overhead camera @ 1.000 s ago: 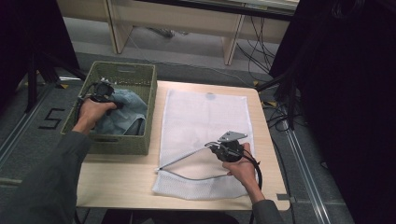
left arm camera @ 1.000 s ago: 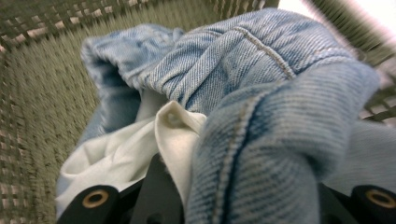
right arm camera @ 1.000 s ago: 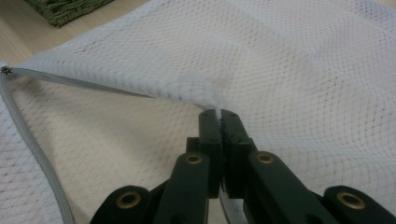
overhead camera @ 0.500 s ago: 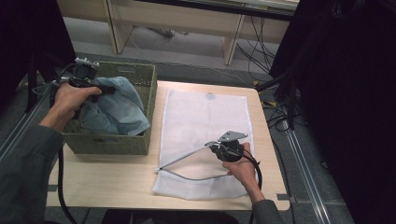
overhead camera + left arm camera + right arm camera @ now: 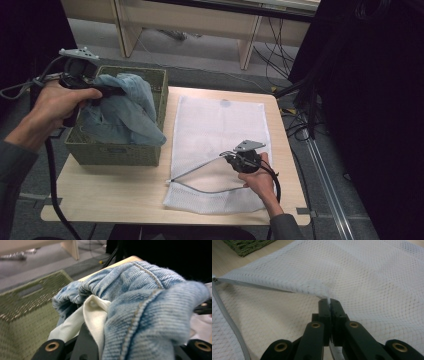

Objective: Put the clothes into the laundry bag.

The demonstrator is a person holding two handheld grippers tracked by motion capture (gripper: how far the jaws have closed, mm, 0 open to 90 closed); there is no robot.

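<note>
The white mesh bag (image 5: 220,145) is lying flat on the table (image 5: 115,192) just right of the green basket (image 5: 120,150), its upper zipper edge being lifted open by the right gripper (image 5: 231,156), jaws pinched tight on the mesh. Over the basket, the left gripper (image 5: 117,92) is clamping faded blue jeans (image 5: 127,112) with pale lining showing, and denim is burying its jaw tips.

A light wooden table (image 5: 125,195) fills the lower centre. Grey floor (image 5: 200,50) runs along the top, beneath pale wooden furniture legs (image 5: 248,45). Black curtains (image 5: 370,100) darken the right, cables (image 5: 300,107) beside them.
</note>
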